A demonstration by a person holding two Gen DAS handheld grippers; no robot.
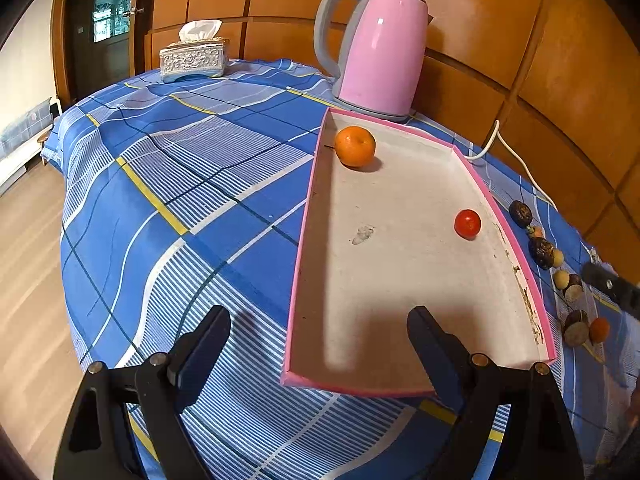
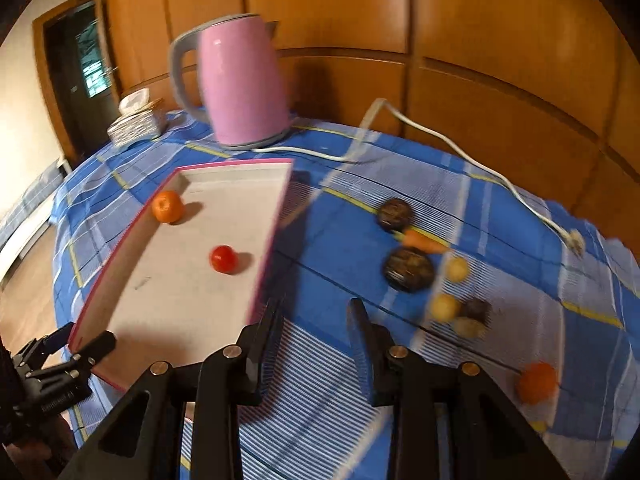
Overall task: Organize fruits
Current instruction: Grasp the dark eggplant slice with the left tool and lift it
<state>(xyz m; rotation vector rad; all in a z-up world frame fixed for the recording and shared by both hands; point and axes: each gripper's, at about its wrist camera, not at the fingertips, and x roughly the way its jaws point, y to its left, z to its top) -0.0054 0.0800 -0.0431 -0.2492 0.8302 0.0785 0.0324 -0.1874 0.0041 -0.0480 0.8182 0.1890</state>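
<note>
A pink-rimmed white tray [image 1: 308, 216] [image 2: 276, 216] lies on the blue checked cloth. An orange [image 1: 355, 146] [image 2: 168, 207] sits in its far corner and a small red tomato [image 1: 467, 224] [image 2: 224, 259] near its right wall. My left gripper [image 1: 320, 320] [image 2: 80, 340] is wide open, with the tray's near left corner between its fingers and no pad pressing on it. My right gripper [image 2: 315, 312] hovers over the cloth just right of the tray, its jaws slightly apart and empty. To its right lie two dark round fruits [image 2: 408, 269], a carrot [image 2: 424, 241], small yellow fruits [image 2: 444, 307] and another orange [image 2: 537, 388].
A pink kettle [image 1: 380, 48] [image 2: 240, 80] stands behind the tray, its white cord [image 2: 460, 148] trailing right across the cloth. A silver tissue box [image 1: 194, 58] sits at the far left. The table drops off to a wooden floor on the left; wooden wall panels stand behind.
</note>
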